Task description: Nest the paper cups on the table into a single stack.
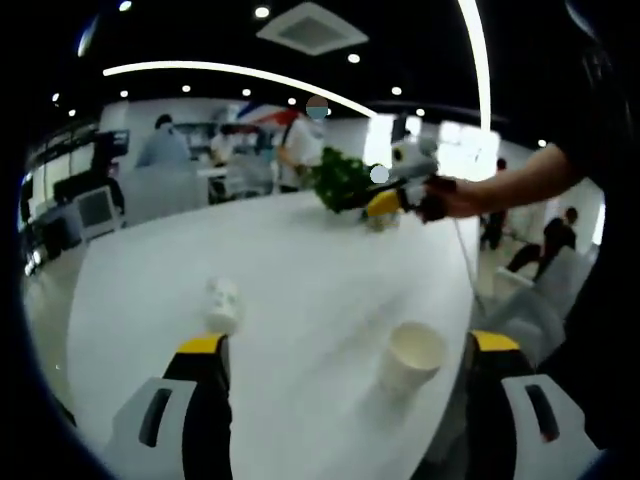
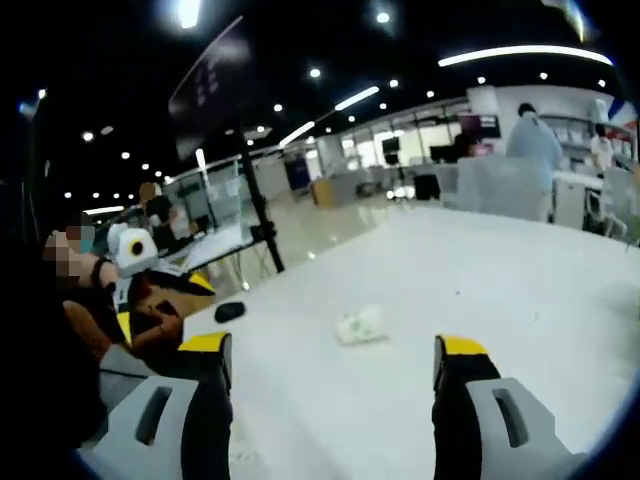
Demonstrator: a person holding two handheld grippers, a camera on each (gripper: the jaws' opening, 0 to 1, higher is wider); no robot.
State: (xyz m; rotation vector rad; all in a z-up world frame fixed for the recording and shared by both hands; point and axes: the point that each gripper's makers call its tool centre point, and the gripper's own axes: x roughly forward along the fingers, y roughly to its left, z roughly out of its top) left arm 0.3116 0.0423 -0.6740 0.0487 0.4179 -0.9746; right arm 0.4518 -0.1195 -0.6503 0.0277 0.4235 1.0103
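The white lump [image 2: 360,325] on the counter [image 2: 520,300] is too blurred to identify. The far cup [image 1: 381,219] sits partly hidden behind the right claw [image 1: 384,203]. That claw's jaw state cannot be told.

The broad white desk [image 1: 300,260] has a smooth, faintly glossy top that catches soft reflections of the ceiling lights. The upright white paper cup [image 1: 410,358] looks matt, as does the white paper cup lying on its side [image 1: 224,303]. Each hand-held gripper's jaws look like smooth moulded plastic, grey and black with yellow tips.
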